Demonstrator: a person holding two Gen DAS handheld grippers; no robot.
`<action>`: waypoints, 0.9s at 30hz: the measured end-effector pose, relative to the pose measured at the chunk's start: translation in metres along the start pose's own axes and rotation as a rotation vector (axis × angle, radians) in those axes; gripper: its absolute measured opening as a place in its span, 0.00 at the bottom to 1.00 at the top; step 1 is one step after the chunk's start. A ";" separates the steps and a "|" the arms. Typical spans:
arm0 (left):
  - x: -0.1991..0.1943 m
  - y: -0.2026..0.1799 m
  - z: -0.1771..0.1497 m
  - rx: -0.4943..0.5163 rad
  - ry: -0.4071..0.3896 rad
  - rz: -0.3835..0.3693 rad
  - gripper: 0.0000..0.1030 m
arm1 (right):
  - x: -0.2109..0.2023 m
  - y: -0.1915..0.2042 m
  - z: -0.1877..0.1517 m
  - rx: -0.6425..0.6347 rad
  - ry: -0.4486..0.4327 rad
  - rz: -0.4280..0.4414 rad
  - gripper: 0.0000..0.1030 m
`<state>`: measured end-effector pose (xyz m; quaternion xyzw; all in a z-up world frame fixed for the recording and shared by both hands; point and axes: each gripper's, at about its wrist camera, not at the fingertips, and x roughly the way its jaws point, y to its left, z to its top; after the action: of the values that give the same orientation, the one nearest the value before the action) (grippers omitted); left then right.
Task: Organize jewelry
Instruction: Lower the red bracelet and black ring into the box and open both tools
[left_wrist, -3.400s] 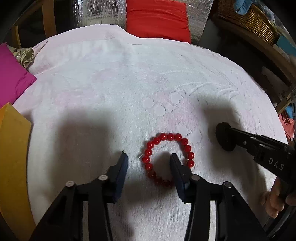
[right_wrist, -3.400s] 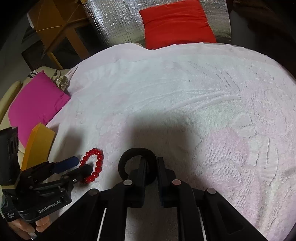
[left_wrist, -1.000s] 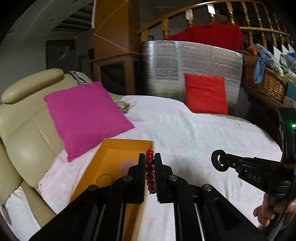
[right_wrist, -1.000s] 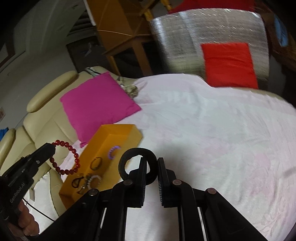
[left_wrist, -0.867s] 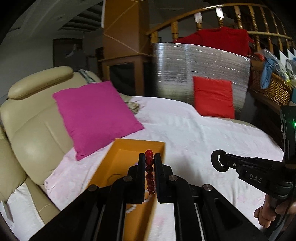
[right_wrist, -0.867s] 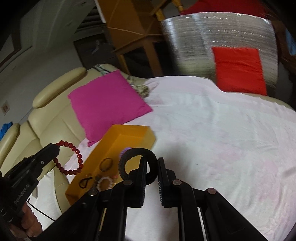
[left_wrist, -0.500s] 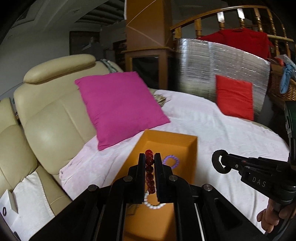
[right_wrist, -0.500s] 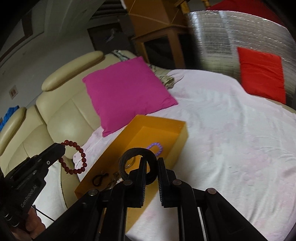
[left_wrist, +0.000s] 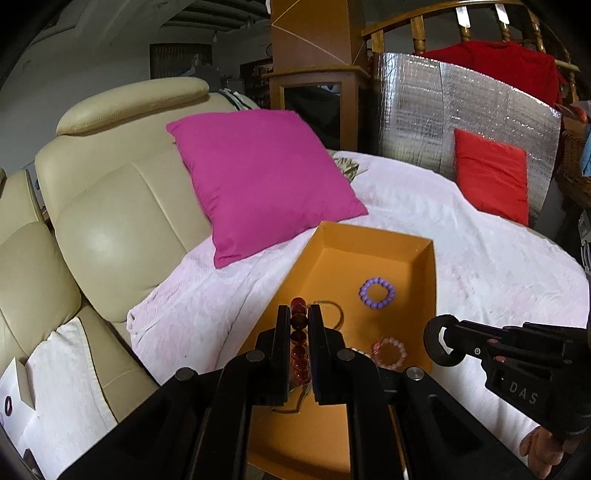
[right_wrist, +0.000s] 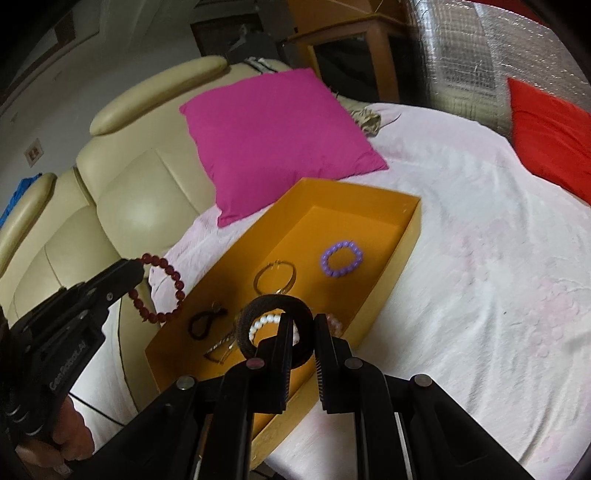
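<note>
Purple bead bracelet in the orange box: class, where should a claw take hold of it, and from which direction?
Grip one arc of the purple bead bracelet, one finger inside the ring and one outside, coming straight down from above. It lies flat on the floor of the orange box, apart from the gold bangle, and the box walls likely block a sideways approach.

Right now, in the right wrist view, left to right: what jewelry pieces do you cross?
Dark red bead bracelet held in the left gripper → black cord loop in the orange box → thin gold bangle → purple bead bracelet.
</note>
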<state>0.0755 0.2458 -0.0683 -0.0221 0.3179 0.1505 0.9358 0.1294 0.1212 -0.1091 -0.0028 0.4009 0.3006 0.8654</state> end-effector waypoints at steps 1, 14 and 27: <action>0.001 0.001 -0.002 0.002 0.005 0.004 0.09 | 0.001 0.001 -0.002 -0.005 0.008 0.003 0.13; 0.028 0.013 -0.029 0.010 0.091 0.043 0.09 | 0.025 0.021 -0.021 -0.045 0.073 0.027 0.13; 0.052 0.018 -0.045 0.007 0.162 0.053 0.09 | 0.041 0.027 -0.030 -0.058 0.110 0.024 0.14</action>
<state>0.0833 0.2705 -0.1348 -0.0226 0.3934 0.1719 0.9029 0.1155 0.1570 -0.1516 -0.0395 0.4390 0.3217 0.8380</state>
